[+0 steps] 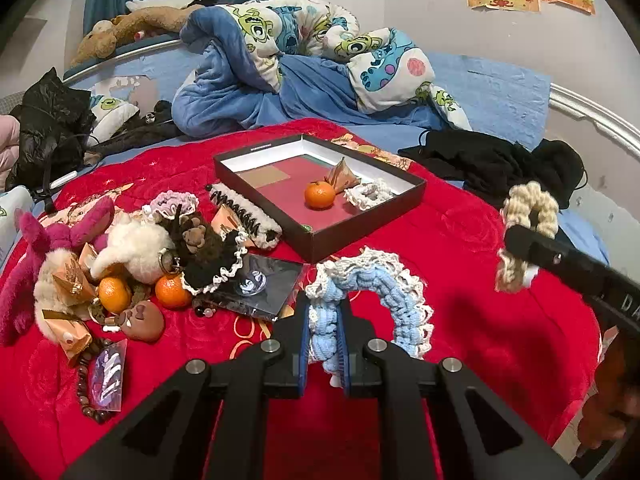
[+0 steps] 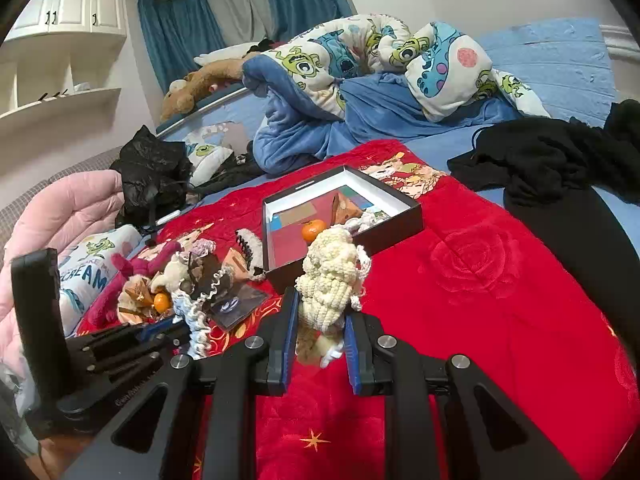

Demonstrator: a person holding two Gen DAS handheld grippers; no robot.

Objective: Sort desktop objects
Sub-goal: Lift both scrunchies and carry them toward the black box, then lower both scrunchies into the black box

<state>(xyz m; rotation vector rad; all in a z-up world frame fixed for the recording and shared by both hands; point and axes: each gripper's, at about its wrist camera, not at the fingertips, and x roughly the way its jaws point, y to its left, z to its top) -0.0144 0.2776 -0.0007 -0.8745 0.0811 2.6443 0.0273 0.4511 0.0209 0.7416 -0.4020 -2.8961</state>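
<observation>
- Carrying two hair ties at once: the blue hair tie (image 1: 372, 300) is pinched between the pressed-together jaws of the left gripper (image 1: 325, 320), hanging above the red blanket (image 1: 500, 320).
- The cream hair tie (image 2: 328, 280) is pinched in the narrowly set jaws of the right gripper (image 2: 320, 320), just short of the box (image 2: 400, 220).
- The box already holds an orange (image 1: 320, 195), a white hair tie (image 1: 368, 194) and a wrapped snack (image 1: 342, 176).
- Step in hand, by judgement: transport to the box. The next move calls for reaching over the near wall and opening beside the white hair tie.
- The unsorted pile (image 1: 132, 264) lies left of the box.
</observation>
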